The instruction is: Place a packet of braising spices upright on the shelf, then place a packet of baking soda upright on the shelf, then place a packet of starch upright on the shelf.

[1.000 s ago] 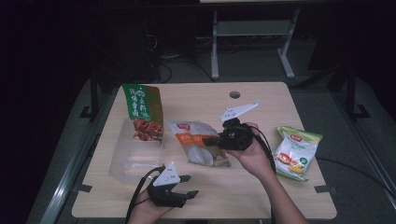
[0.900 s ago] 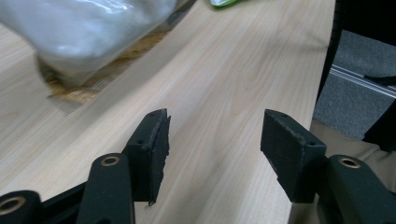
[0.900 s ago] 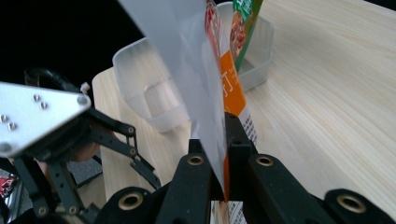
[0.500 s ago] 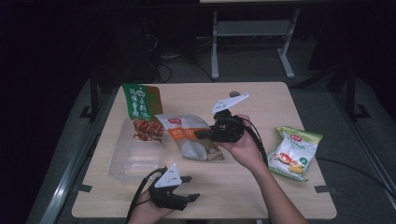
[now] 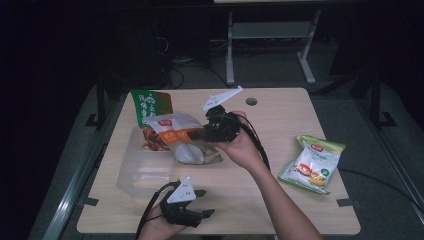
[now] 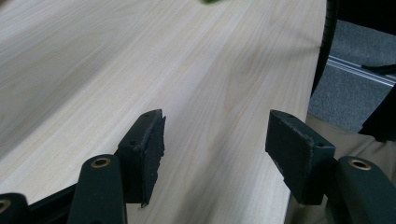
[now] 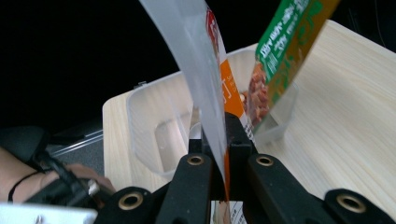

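My right gripper (image 5: pixel 199 135) is shut on one edge of an orange and white snack packet (image 5: pixel 179 140), which hangs lifted over the clear plastic container (image 5: pixel 131 176). In the right gripper view the jaws (image 7: pixel 217 140) pinch the packet's thin edge (image 7: pixel 196 56). A green packet (image 5: pixel 150 106) leans upright at the container's far end. My left gripper (image 5: pixel 205 202) rests by the table's front edge. Its jaws have just been opening and stand apart (image 6: pixel 215 140) with bare wood between them.
A green and white snack packet (image 5: pixel 312 162) lies flat at the table's right side. The container (image 7: pixel 149 121) has inner dividers. A round cable hole (image 5: pixel 251 101) sits near the far edge. A metal stand (image 5: pixel 270 35) is on the floor beyond the table.
My right gripper has carried the orange packet to the left and upward, from the table's middle to above the container. The left hand has stayed in place.
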Demonstrator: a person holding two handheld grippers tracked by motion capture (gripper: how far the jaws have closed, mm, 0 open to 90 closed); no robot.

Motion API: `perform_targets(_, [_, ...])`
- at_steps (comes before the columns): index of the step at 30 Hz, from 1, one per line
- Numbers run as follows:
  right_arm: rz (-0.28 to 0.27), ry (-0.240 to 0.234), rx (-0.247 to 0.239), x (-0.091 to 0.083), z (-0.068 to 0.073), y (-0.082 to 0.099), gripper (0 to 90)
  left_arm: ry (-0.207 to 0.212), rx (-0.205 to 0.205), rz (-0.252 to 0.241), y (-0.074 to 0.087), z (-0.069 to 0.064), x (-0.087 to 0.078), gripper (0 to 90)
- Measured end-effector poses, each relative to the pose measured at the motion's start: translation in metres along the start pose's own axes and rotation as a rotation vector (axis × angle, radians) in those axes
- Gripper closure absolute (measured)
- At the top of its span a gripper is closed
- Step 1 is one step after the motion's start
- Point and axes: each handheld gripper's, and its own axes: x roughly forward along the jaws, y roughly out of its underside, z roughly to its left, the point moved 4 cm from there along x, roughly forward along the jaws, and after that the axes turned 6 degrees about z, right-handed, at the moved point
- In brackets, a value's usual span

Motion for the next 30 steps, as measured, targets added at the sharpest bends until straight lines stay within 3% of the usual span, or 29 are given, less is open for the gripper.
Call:
perform_targets(14, [0.017,-0.033,-0.015,0.03,0.006,-0.029,89.6,0.011,0.008,-0.011,-0.001,-0.003,-0.002,37.0])
perform_targets(21, [0.029,-0.043,-0.031,0.045,0.005,-0.034,89.6,0.012,0.014,-0.016,-0.002,-0.004,-0.002,36.9])
perform_targets(30, [0.038,-0.059,-0.015,0.066,0.007,-0.042,89.6,0.014,0.02,-0.014,-0.001,-0.006,-0.002,36.9])
